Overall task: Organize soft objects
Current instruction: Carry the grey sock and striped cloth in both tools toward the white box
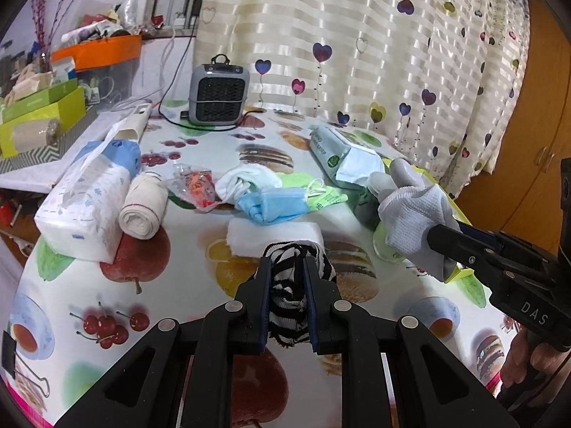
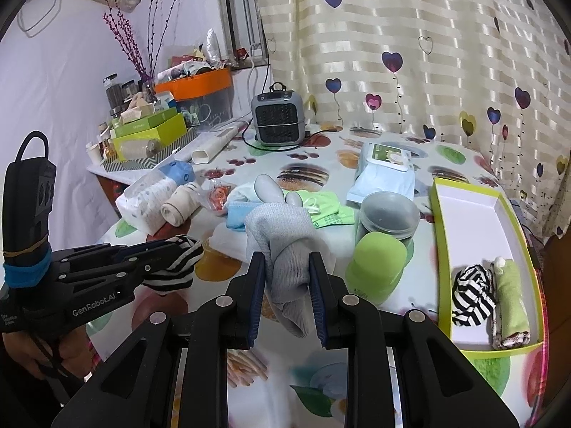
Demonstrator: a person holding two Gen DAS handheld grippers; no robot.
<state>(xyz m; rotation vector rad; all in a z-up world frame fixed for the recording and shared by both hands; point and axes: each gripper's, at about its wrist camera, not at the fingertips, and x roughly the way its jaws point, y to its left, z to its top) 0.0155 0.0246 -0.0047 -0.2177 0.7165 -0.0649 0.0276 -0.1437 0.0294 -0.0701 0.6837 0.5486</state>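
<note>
Left wrist view: the left gripper is clamped on a black-and-white striped sock, held just above the fruit-print tablecloth. Over on the right, the right gripper comes in with a grey glove pinched in it. Further back there's a blue face mask, a rolled bandage leaning against a tissue pack on the left, and a small grey heater at the far edge.

Right wrist view: the right gripper is squeezed shut on the bunched grey glove, fingers of the glove pointing away. Left gripper on the left with the striped sock in its tips. On the right, a green box already has another striped sock and a rolled green cloth sitting side by side at its near end. A green-lidded jar stands between glove and box.
</note>
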